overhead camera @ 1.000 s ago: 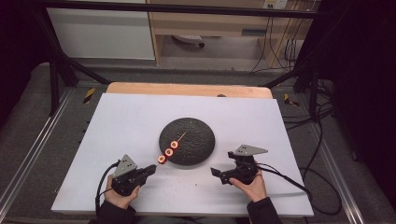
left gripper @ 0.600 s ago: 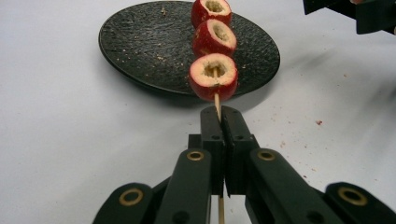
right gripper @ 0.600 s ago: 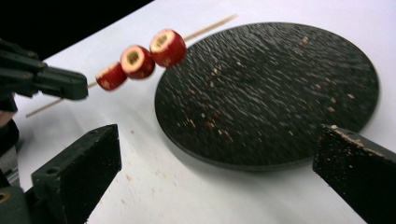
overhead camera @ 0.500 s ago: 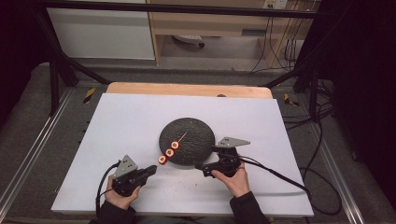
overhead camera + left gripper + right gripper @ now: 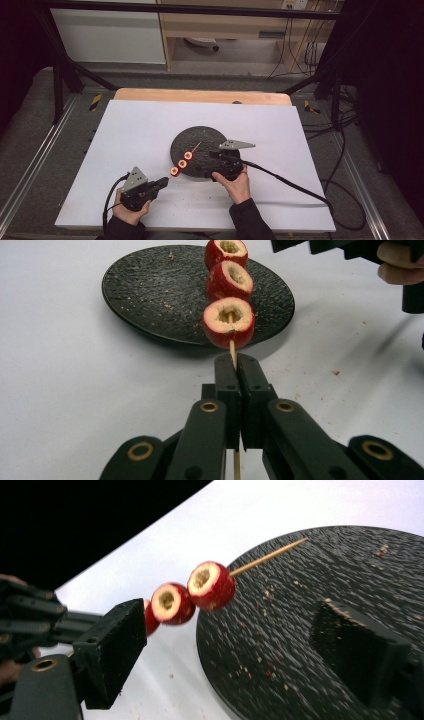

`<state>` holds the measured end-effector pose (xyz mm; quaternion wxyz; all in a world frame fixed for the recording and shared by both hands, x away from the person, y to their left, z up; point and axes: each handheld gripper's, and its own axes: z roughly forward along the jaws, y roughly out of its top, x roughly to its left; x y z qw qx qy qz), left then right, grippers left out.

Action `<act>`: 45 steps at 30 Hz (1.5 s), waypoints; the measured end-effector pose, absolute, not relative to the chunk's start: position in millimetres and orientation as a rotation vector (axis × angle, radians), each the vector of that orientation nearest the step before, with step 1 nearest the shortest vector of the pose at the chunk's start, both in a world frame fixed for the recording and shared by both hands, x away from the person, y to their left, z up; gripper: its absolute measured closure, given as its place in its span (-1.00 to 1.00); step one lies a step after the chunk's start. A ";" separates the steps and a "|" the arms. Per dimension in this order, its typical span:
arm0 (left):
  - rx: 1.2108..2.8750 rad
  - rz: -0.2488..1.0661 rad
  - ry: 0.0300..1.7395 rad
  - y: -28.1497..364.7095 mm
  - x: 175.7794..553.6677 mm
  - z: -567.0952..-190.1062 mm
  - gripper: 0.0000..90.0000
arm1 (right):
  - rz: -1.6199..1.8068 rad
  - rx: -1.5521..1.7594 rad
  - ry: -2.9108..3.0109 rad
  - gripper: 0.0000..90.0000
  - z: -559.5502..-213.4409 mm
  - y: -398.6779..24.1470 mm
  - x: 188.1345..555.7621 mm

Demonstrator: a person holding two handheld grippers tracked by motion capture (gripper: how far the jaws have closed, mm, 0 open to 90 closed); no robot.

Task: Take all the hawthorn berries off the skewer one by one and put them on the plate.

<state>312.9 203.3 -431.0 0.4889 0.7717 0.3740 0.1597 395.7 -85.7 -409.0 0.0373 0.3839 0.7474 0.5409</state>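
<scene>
While the left gripper [image 5: 235, 371] clamps the skewer [image 5: 232, 347], the right gripper's [image 5: 230, 645] blurred jaws have been closing, seemingly empty.

A white table top [image 5: 140, 130] spreads ahead of the grippers, with a wooden edge [image 5: 200, 95] at its far side. Beyond that stand a white cabinet [image 5: 107, 35] and a wooden shelf unit [image 5: 225, 25] on a grey floor [image 5: 30, 135]. Black frame bars [image 5: 62, 75] and loose cables [image 5: 345, 130] flank the table.

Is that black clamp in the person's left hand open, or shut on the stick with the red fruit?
Shut. The left gripper has its jaws pressed together on the wooden skewer, just behind the nearest fruit piece.
</scene>
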 end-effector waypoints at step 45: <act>1.855 0.394 0.840 195.6 303.8 -426.6 0.96 | 1.870 1.361 2.217 0.39 -406.2 -80.3 412.1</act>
